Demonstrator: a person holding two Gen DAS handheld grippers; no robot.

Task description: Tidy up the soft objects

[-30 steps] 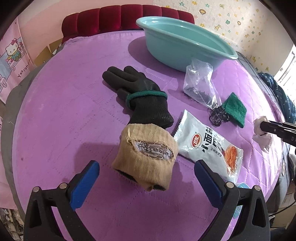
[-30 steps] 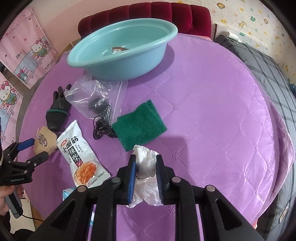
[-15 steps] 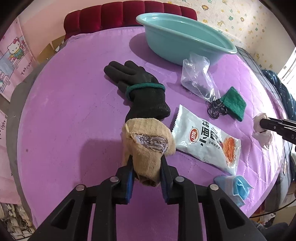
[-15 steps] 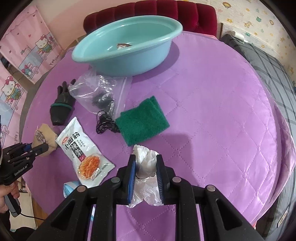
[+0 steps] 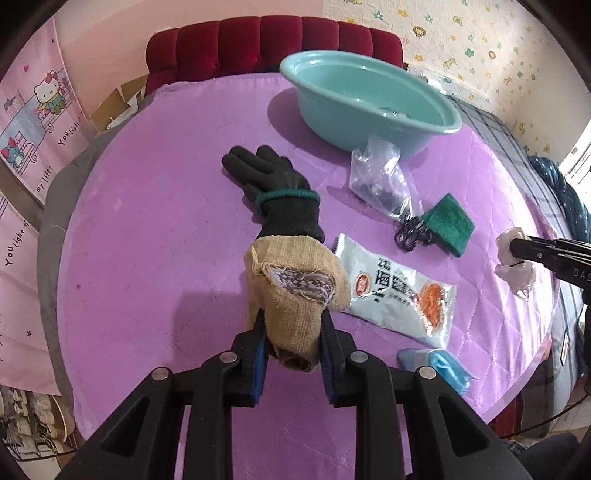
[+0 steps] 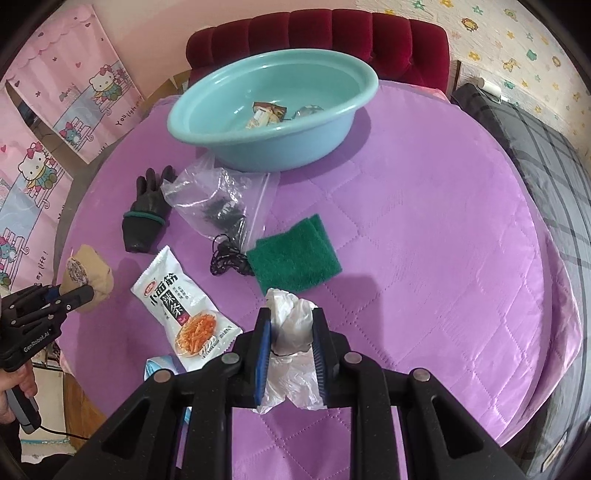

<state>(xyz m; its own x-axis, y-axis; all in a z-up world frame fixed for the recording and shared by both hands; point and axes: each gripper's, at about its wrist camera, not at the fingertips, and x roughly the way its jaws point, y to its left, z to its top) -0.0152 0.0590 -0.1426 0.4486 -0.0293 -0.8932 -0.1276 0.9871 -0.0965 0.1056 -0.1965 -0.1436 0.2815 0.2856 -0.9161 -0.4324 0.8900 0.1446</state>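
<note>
My left gripper [image 5: 291, 325] is shut on a tan burlap pouch [image 5: 295, 291], lifted just above the purple tablecloth; the right wrist view shows the same pouch [image 6: 86, 271] at the far left. My right gripper [image 6: 291, 325] is shut on a crumpled white plastic bag [image 6: 291, 321], also visible in the left wrist view as the plastic bag [image 5: 515, 273] at the right edge. A black glove [image 5: 280, 199] lies beyond the pouch. A teal basin [image 6: 273, 107] at the back holds a few small wrappers.
On the round purple table [image 6: 424, 221] lie a white snack packet [image 6: 184, 306], a green scouring pad [image 6: 293, 258], a clear zip bag [image 6: 218, 199] with dark cords, and a blue cloth [image 5: 436, 365] near the front edge. A red headboard [image 6: 317, 33] stands behind.
My left gripper closed around the burlap pouch and raised it off the table. The right gripper kept its hold on the plastic bag and tipped slightly, so the basin's inside shows more.
</note>
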